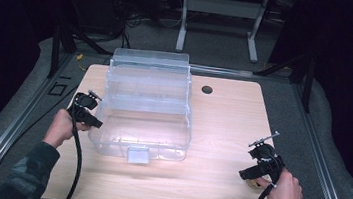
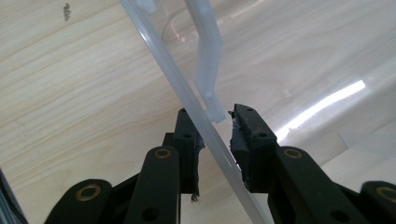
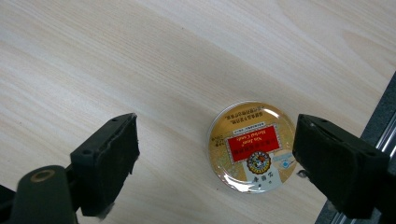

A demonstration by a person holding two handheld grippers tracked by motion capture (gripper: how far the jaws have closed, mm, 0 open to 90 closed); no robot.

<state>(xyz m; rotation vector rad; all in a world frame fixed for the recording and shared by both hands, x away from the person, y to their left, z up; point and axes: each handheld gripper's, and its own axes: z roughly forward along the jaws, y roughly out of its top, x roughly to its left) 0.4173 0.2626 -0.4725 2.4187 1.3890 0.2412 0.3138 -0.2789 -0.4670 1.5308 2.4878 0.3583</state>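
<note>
Wooden table (image 1: 221, 130): left gripper (image 2: 215, 122) jaws apart astride clear box (image 1: 146, 106) rim, seemingly untouching; right gripper (image 3: 215, 154) wide open, round tin (image 3: 252, 146) between.

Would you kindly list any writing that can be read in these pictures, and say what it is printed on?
Round gold tin, red label: white print in Latin and Chinese characters, too small and blurred to quote.
Tin's lower emblem and white patch: unreadable.
Clear plastic box: no text visible.
Wooden table: none.
</note>
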